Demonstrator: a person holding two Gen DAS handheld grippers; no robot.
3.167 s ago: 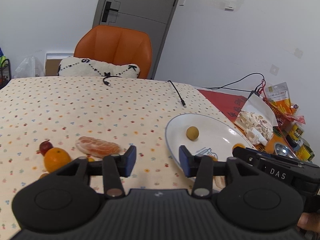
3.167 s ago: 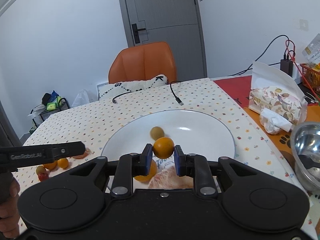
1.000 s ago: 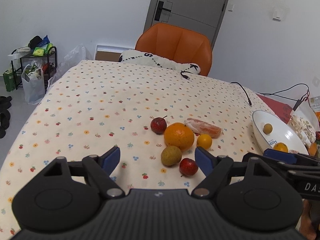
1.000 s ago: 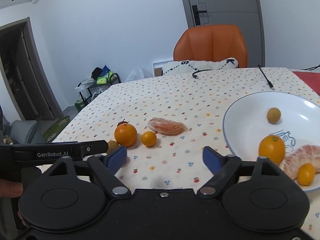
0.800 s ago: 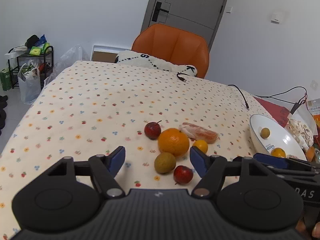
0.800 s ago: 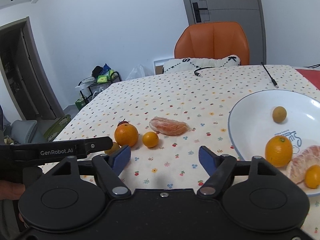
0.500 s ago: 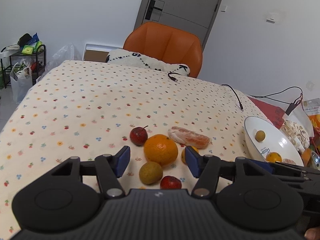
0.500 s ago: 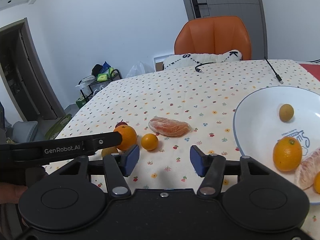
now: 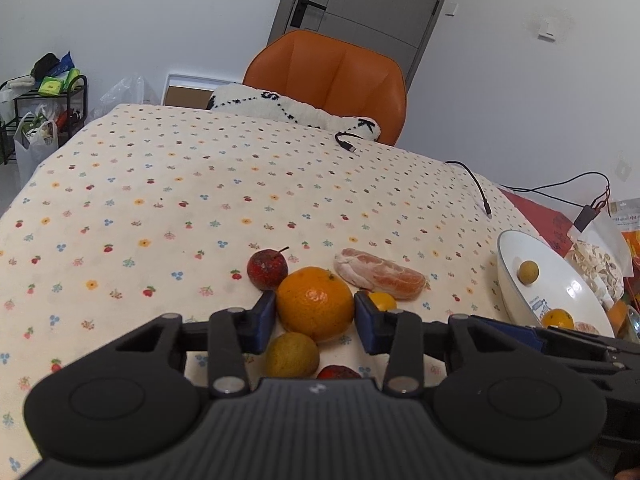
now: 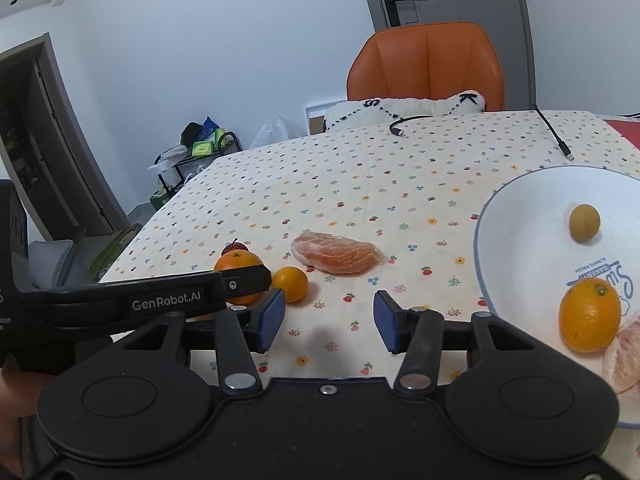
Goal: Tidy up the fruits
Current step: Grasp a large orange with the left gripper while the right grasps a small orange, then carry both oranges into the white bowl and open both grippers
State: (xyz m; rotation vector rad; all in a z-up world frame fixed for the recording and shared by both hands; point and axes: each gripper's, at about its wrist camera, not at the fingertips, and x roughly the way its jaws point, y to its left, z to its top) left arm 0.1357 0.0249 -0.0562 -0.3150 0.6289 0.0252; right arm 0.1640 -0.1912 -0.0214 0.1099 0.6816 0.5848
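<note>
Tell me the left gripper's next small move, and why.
Probably finish closing on the orange. The left gripper has its closing jaws on either side of it, blue pads almost at the peel, while the orange sits on the tablecloth. The plate holding other fruit is off to the right, so lift once gripped.

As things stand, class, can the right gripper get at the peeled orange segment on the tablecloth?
Probably yes. The peeled segment lies in the open just beyond the right gripper, whose closing jaws hold nothing. Only bare tablecloth lies between; the small orange sits off to one side.
</note>
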